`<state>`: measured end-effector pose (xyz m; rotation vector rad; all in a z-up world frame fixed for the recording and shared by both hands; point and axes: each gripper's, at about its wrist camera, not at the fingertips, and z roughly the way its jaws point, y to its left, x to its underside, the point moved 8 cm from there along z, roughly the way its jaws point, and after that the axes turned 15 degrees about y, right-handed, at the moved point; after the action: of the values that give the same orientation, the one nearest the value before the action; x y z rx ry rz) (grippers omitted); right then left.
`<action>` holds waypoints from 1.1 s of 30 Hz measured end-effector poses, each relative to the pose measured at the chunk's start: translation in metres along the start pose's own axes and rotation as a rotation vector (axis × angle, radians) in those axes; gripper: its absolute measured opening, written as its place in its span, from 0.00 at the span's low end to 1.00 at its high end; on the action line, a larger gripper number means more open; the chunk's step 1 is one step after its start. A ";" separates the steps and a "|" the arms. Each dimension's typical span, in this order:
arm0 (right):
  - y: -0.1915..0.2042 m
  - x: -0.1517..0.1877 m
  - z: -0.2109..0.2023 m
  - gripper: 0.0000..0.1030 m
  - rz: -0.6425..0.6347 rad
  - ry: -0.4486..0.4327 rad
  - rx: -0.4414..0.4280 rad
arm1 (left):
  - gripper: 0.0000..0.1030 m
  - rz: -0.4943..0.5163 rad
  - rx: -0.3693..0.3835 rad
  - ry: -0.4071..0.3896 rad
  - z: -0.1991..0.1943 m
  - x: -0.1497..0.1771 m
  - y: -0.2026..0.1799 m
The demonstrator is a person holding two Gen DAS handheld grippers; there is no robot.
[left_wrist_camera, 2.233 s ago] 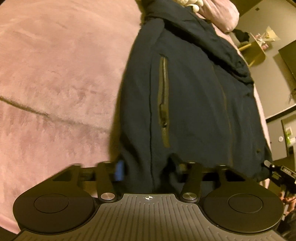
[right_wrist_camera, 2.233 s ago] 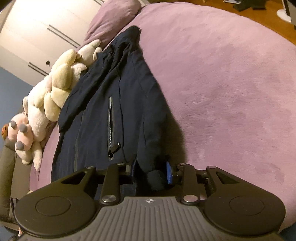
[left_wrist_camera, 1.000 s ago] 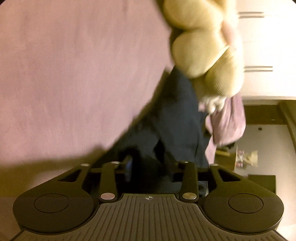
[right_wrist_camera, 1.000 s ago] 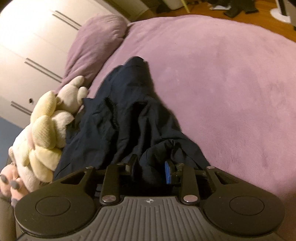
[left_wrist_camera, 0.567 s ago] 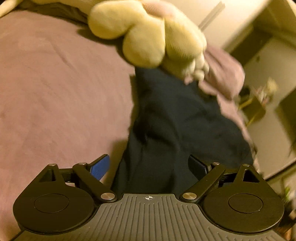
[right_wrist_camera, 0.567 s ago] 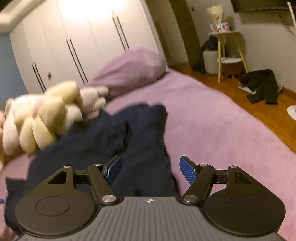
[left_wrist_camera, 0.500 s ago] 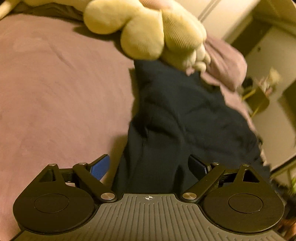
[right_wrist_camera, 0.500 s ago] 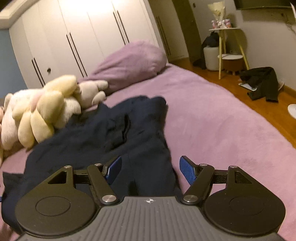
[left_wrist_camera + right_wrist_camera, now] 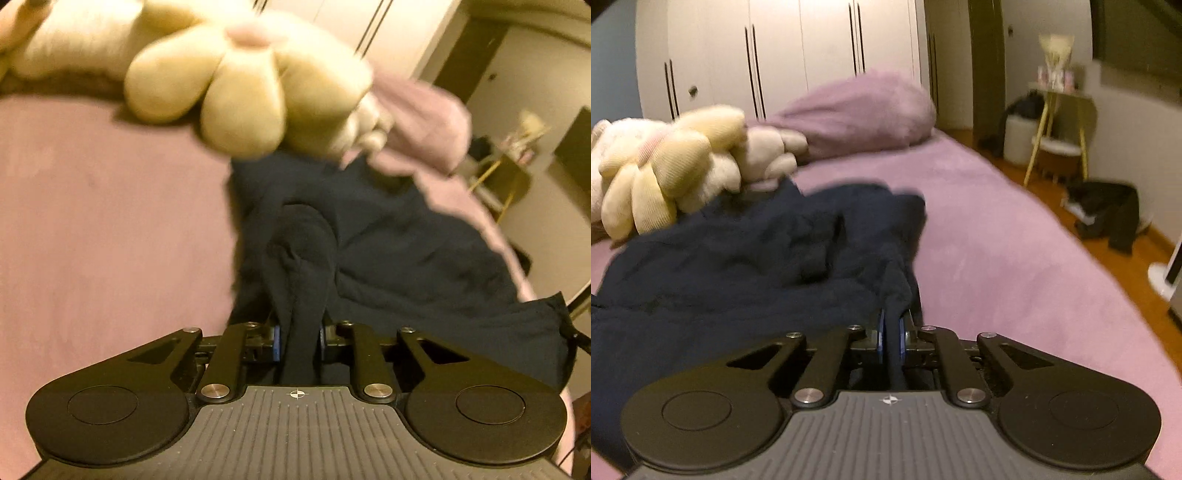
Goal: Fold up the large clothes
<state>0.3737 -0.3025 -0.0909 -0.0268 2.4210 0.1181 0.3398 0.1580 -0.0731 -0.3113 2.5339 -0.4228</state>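
A dark navy jacket lies bunched on a pink-purple bed. In the left wrist view my left gripper has its jaws closing on a thick fold of the jacket, and the blue pads press on the cloth. In the right wrist view the same jacket spreads to the left, and my right gripper is shut on a thin fold of its edge. Cloth rises from both grips in a ridge.
A cream plush toy lies just beyond the jacket, with a purple pillow behind it. White wardrobe doors stand at the back. To the right are wooden floor, a small yellow-legged table and dark clothes.
Half a second ago both grippers stood wide open over the jacket. Now both have shut on folds of it, and both views have shifted and rolled.
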 end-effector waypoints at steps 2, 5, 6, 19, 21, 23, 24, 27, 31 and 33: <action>0.002 -0.015 -0.021 0.07 0.015 -0.071 -0.029 | 0.20 0.005 0.025 -0.070 -0.017 -0.019 -0.007; 0.002 -0.043 -0.047 0.07 0.054 -0.180 -0.050 | 0.20 0.008 0.015 -0.151 -0.025 -0.048 -0.012; 0.002 -0.053 -0.050 0.07 0.067 -0.210 -0.051 | 0.21 0.007 0.001 -0.157 -0.019 -0.056 -0.012; 0.000 -0.067 0.075 0.21 0.094 0.015 -0.008 | 0.56 0.019 -0.054 -0.015 0.083 -0.048 0.012; 0.000 -0.064 0.080 0.26 0.073 0.027 -0.022 | 0.31 0.004 -0.039 0.000 0.083 -0.046 0.013; 0.002 -0.062 0.084 0.20 0.055 0.045 -0.008 | 0.20 -0.005 -0.041 -0.016 0.074 -0.054 0.010; 0.005 -0.061 0.084 0.12 0.039 0.046 0.011 | 0.19 -0.002 -0.035 -0.032 0.068 -0.062 0.008; 0.019 -0.074 0.068 0.07 -0.023 -0.014 0.064 | 0.18 0.048 -0.035 -0.114 0.044 -0.094 -0.008; 0.034 -0.129 0.045 0.07 -0.014 -0.164 0.069 | 0.18 0.114 -0.150 -0.260 0.033 -0.157 -0.032; 0.043 -0.165 0.049 0.07 -0.016 -0.230 0.132 | 0.23 0.121 -0.231 -0.349 0.040 -0.190 -0.039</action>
<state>0.5282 -0.2570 -0.0162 0.0263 2.1929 -0.0447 0.5237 0.1708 0.0002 -0.2867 2.2427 -0.0231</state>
